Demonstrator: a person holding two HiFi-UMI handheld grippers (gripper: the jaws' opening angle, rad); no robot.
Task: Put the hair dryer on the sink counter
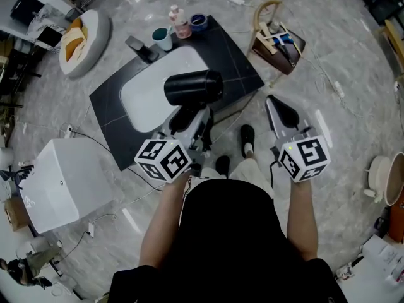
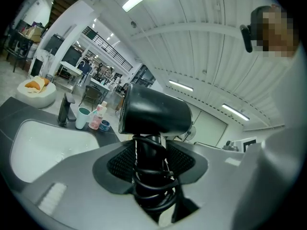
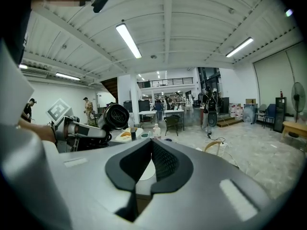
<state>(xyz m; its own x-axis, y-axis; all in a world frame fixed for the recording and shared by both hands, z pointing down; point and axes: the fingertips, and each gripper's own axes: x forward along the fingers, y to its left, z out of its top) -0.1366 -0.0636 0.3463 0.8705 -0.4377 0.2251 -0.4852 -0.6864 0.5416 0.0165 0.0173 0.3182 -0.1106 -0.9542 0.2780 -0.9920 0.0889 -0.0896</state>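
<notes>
A black hair dryer (image 1: 193, 87) hangs over the near edge of the white basin (image 1: 148, 93) set in the black sink counter (image 1: 233, 62). My left gripper (image 1: 189, 115) is shut on its handle, which has the cord wound round it. In the left gripper view the hair dryer (image 2: 156, 113) stands upright between the pads of the left gripper (image 2: 151, 164), its barrel pointing left. My right gripper (image 1: 281, 109) is off to the right of the counter, shut and holding nothing. The right gripper view shows its own tips (image 3: 152, 145) closed and the hair dryer (image 3: 112, 116) at the left.
A faucet (image 1: 142, 48), a teal cup (image 1: 163, 38), a pink bottle (image 1: 180, 23) and a blue roll (image 1: 198, 22) line the counter's far edge. A wooden chair (image 1: 278, 40) stands at the right, a white box (image 1: 63, 182) at the left. Cables lie on the floor.
</notes>
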